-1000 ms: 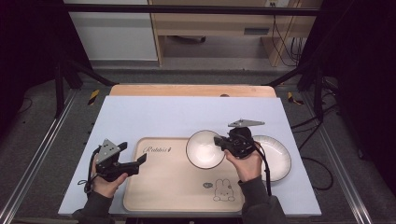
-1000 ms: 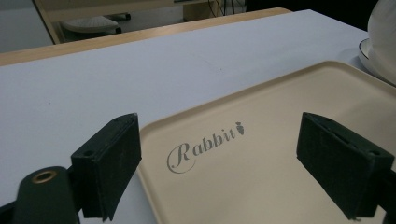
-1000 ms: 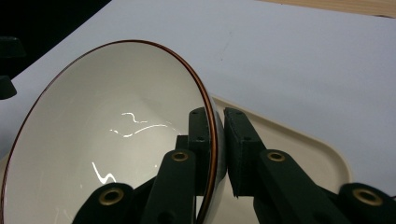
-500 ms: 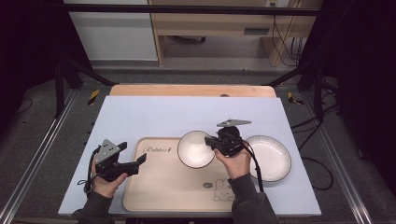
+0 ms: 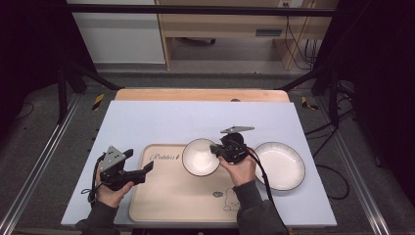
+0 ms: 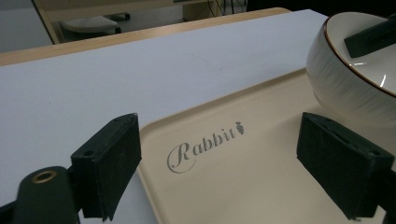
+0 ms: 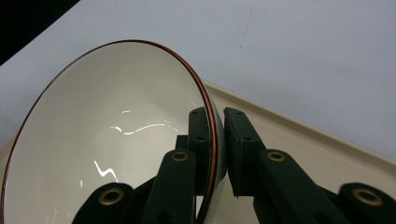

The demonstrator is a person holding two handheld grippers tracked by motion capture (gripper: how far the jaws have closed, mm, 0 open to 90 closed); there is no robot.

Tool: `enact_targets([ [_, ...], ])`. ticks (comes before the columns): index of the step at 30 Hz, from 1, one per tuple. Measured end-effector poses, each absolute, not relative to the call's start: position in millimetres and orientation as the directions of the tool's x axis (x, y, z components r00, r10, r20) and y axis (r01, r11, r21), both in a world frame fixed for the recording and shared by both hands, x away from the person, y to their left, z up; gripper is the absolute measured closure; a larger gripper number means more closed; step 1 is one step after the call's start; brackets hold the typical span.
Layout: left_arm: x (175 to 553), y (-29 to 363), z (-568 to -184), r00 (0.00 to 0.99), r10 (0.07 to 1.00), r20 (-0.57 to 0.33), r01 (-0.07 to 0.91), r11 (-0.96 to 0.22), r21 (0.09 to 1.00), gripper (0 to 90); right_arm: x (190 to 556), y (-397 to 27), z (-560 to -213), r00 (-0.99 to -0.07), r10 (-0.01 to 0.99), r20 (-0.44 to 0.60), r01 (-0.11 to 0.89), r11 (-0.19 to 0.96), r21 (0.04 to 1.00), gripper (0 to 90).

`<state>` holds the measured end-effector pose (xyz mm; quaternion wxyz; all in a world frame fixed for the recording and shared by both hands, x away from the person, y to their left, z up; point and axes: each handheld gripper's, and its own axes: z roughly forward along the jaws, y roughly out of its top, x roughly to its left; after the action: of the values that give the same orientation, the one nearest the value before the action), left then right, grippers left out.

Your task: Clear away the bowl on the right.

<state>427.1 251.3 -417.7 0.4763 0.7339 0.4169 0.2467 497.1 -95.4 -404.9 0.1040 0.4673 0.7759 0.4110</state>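
A white bowl (image 5: 199, 156) with a thin brown rim hangs over the far right part of the beige tray (image 5: 169, 198). My right gripper (image 5: 216, 150) is shut on the bowl's right rim, one jaw inside and one outside, as the right gripper view shows at the bowl (image 7: 107, 135) and gripper (image 7: 217, 135). My left gripper (image 5: 147, 169) stands open at the tray's left edge, nothing between its jaws. In the left gripper view the gripper (image 6: 224, 158) faces the tray's "Rabbit" lettering (image 6: 203, 147), with the bowl (image 6: 355, 79) at the upper right.
A white plate (image 5: 279, 165) with a dark rim lies on the pale blue table top (image 5: 161, 122) to the right of the tray. The tray carries a small bear print (image 5: 230, 200) near its front right corner. A wooden strip (image 5: 200, 94) runs along the table's far edge.
My right gripper has carried the bowl leftward, from near the plate to over the tray's far right part. The left gripper has stayed still.
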Motion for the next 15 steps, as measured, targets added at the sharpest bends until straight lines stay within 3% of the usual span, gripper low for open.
enact_targets([
  [15, 427, 251, -418, 0.531, 0.847, -0.035, 0.377, -0.198, 0.905, 13.4, 504, -86, -419, -0.535, 0.815, 0.221, 0.668, 0.248, 0.701, 81.7],
])
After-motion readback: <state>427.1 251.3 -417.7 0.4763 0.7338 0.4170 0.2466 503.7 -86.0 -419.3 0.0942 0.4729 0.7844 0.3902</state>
